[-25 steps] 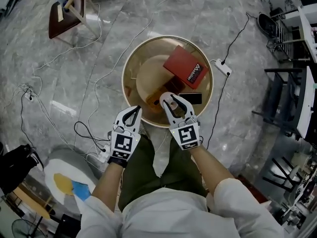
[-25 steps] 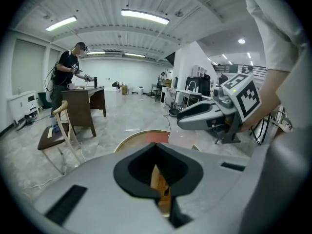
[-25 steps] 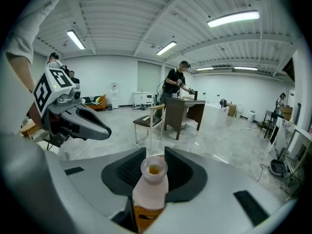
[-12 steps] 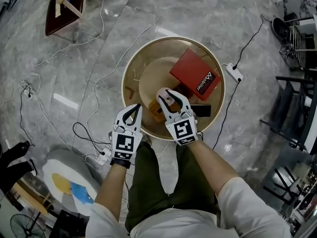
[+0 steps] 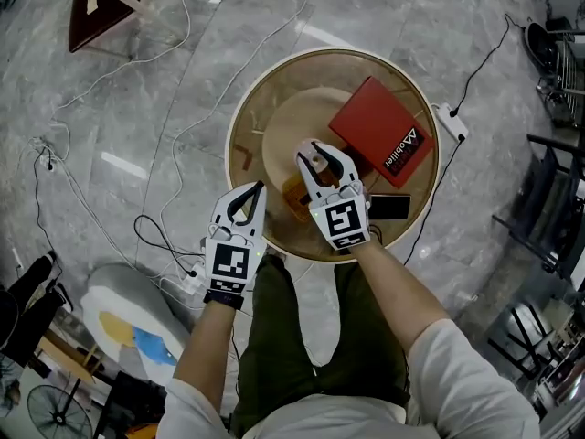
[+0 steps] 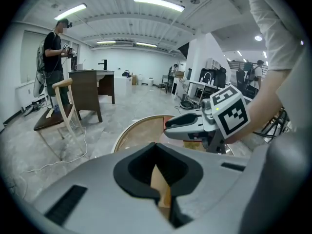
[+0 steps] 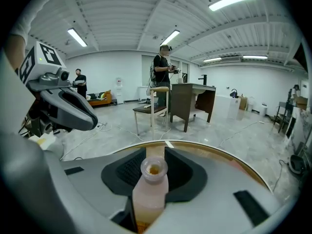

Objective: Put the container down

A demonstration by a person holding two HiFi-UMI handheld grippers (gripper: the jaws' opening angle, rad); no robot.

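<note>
Right gripper (image 5: 319, 160), clamped on the bottle (image 7: 148, 191), has moved farther in over the table (image 5: 251, 108); setting it down looks near. Left gripper (image 5: 247, 199) idles closed.

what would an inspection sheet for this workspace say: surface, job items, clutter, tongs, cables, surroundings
surface: round table, wooden with a pale rim.
job's things: open-necked bottle, orange at its base, held over the table; contact with the top cannot be told.
clutter: red box and black phone on the table.
grippers: right tongs shut on the bottle; left tongs shut, empty, at the table's near edge.
cables: white cable and black cable on the floor; power strip beside the table.
surroundings: grey marble floor, wooden chair, standing person.
</note>
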